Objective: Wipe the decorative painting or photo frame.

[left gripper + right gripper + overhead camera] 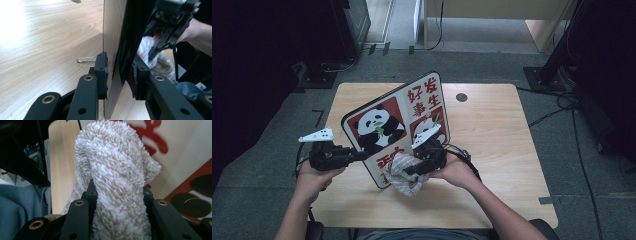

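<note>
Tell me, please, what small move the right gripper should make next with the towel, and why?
Probably sweep the towel sideways across the panda board's printed face. The right gripper is shut on the towel, which sits bunched near the board's lower edge, and the left gripper clamps the board's edge, holding it tilted up off the table, so a wiping stroke looks ready.

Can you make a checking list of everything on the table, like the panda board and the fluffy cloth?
Surface: wooden table, one dark round hole near the far edge.
Job's things: panda board held tilted up on edge; fluffy towel against its picture side.
Clutter: a wire clip behind the board.
Grippers: left gripper clamps the board's edge; right gripper pinches the towel.
Cables: a black cable loops by the right gripper; more on the floor.
Surroundings: grey carpet, furniture legs.
</note>
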Action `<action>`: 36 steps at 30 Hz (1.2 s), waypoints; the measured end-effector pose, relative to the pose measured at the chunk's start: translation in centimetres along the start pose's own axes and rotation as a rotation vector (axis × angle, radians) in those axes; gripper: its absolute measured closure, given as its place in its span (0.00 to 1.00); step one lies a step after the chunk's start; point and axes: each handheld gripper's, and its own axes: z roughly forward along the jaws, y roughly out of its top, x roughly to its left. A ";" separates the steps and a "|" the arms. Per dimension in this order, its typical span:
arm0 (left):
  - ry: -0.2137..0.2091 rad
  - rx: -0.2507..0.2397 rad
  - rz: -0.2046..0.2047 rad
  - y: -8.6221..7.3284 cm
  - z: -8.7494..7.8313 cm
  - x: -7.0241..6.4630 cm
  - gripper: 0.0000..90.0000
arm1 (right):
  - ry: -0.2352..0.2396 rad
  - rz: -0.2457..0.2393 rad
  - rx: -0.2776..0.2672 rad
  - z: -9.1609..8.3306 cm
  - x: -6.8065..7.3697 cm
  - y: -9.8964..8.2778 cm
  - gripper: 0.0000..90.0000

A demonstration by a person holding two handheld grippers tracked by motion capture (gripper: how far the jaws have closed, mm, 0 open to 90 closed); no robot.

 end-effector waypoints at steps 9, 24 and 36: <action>-0.004 -0.003 -0.001 -0.2 -0.4 -0.2 0.81 | -0.013 0.010 -0.046 -2.4 0.7 2.7 0.72; 0.008 -0.011 -0.009 -0.7 -1.4 -0.3 0.82 | -0.024 -0.034 -0.096 -5.8 2.3 9.3 0.72; 0.009 -0.032 -0.013 -1.0 -2.7 -0.2 0.83 | -0.032 -0.099 -0.104 -7.2 4.3 14.2 0.72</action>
